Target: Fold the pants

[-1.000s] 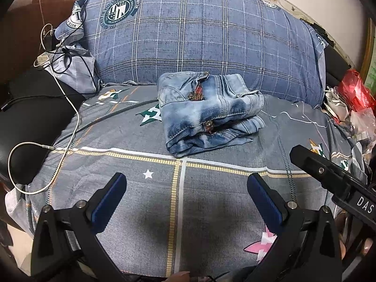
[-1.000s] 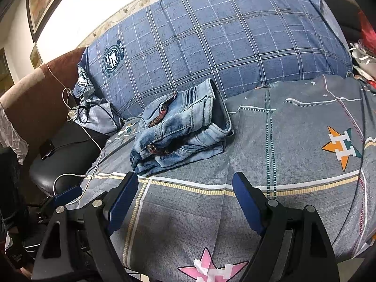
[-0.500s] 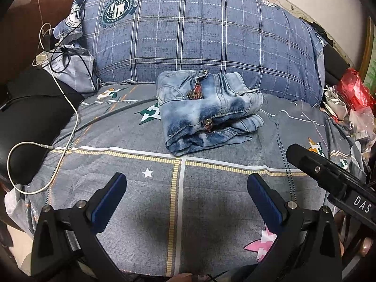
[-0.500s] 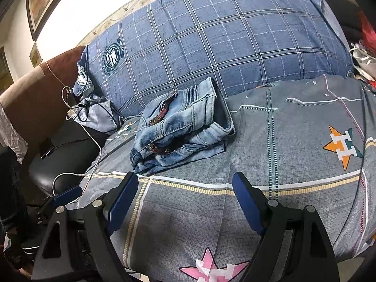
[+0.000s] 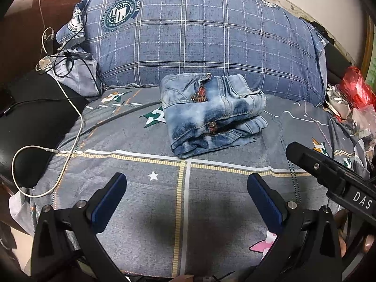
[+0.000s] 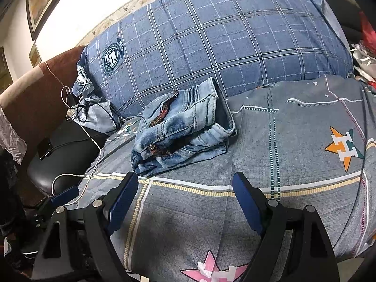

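Note:
The pants [image 5: 211, 114] are light blue jeans, folded into a compact bundle lying on the grey patterned bed sheet [image 5: 145, 202] in front of a large blue plaid pillow. They also show in the right wrist view [image 6: 181, 129]. My left gripper [image 5: 186, 185] is open and empty, low over the sheet, well short of the jeans. My right gripper [image 6: 185, 184] is open and empty, just short of the bundle's near edge. Its black body [image 5: 333, 178] enters the left wrist view from the right.
The blue plaid pillow [image 5: 202, 35] stands against the wall. White and black charging cables [image 5: 68, 108] trail over the bed's left edge beside a black chair [image 6: 58, 162]. Red and white bags [image 5: 354, 94] are piled at the right.
Almost nothing has moved. Both views have drifted slightly; the jeans and both open grippers stay as they were.

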Available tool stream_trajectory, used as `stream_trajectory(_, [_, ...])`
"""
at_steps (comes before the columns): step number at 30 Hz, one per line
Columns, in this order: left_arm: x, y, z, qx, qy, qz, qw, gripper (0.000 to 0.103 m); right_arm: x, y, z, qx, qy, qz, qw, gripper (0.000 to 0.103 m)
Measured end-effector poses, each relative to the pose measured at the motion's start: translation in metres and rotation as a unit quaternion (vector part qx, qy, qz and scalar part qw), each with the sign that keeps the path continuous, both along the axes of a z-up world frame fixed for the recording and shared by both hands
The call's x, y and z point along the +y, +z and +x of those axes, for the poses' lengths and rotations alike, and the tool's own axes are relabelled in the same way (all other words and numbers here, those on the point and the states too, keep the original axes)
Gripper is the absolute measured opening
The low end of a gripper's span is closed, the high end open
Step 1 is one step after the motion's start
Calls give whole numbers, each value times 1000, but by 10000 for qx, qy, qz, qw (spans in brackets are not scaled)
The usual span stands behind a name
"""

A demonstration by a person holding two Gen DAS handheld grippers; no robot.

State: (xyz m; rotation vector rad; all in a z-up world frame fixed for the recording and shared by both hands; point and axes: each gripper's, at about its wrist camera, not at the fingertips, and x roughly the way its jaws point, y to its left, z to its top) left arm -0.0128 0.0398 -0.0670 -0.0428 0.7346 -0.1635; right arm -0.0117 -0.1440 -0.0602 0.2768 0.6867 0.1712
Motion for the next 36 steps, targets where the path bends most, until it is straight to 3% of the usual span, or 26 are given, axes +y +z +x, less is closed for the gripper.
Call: stream_trajectory(36, [3,-3,3,64,49,9,10000,102,0,-2,3,42,-20,-4,10000,83])
